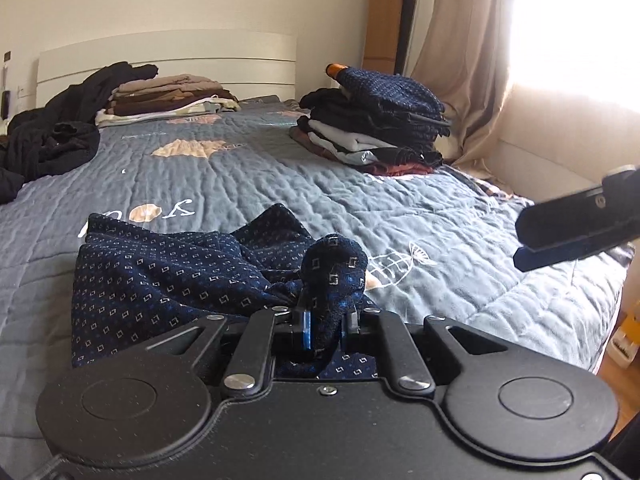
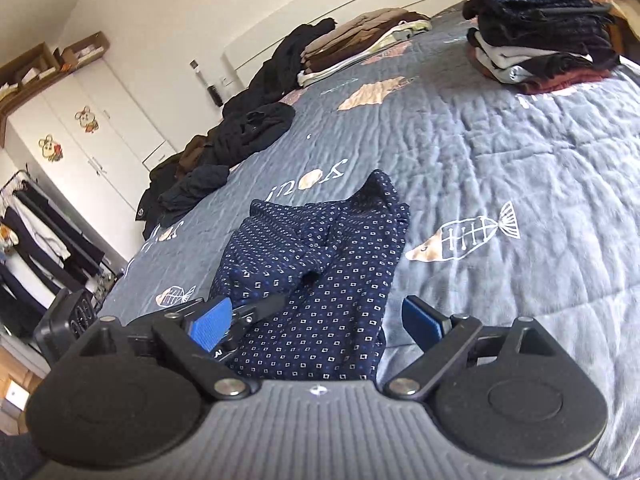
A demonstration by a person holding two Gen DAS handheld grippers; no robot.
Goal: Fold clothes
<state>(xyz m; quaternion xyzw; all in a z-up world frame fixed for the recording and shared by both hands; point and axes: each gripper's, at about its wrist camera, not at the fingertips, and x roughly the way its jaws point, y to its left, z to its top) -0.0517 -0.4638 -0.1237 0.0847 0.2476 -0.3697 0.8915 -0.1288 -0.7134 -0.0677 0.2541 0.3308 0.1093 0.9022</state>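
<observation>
Unfolded dark clothes [image 1: 48,140] heaped at far left of bed [image 1: 248,172]. Brown folded stack [image 1: 168,96] set by headboard. Navy patterned garment [image 1: 160,276] spread on near quilt, partly rumpled. Left gripper [image 1: 326,328] pinched tight on bunched fold of garment. Right gripper [image 2: 316,320] held wide apart above garment's near edge, nothing gripped. Folded dark stack [image 1: 376,120] placed far right.

bare quilt [image 2: 500,152] ahead, folded stack [image 2: 536,28] beyond
</observation>
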